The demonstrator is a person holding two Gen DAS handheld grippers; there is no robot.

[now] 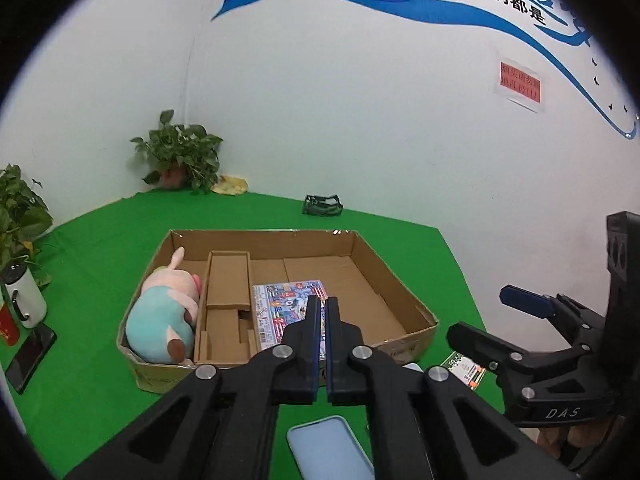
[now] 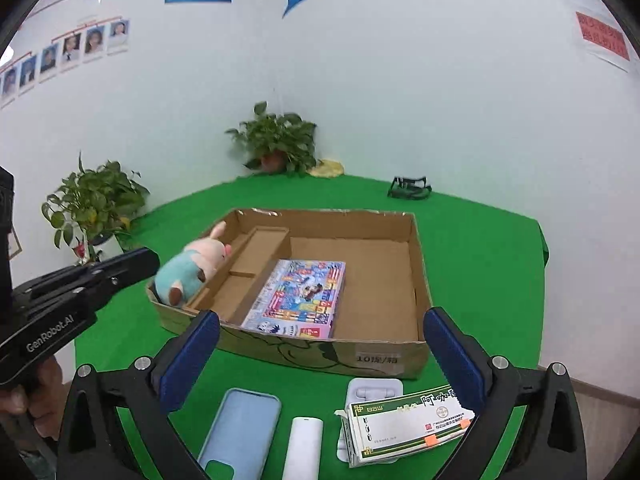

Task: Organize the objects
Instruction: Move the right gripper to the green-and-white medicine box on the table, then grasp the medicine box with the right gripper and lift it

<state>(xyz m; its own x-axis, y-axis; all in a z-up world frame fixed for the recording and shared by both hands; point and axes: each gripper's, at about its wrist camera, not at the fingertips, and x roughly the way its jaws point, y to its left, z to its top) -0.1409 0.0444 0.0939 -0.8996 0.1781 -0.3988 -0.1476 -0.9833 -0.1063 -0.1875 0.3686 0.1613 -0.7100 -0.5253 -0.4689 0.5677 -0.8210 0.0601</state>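
Observation:
An open cardboard box (image 1: 260,234) (image 2: 416,264) lies on the green table. A plush pig (image 1: 160,316) (image 2: 188,272) fills its left compartment, and a colourful flat game box (image 1: 280,300) (image 2: 298,298) lies in the big one. My left gripper (image 1: 322,304) (image 2: 152,256) is shut and empty, over the box's near edge. My right gripper (image 2: 320,320) (image 1: 478,314) stands wide open with nothing between its fingers. Below it lie a light blue phone case (image 2: 240,432) (image 1: 328,448), a white cylinder (image 2: 302,448), a white plastic holder (image 2: 374,390) and a white-green medicine carton (image 2: 400,428) (image 1: 466,368).
Two potted plants (image 2: 280,140) (image 2: 96,204) stand by the walls at the table's back and left. A black strap bundle (image 2: 410,188) lies at the back right. A white bottle (image 1: 26,300), a red item (image 1: 8,328) and a dark phone (image 1: 30,356) sit at the left edge.

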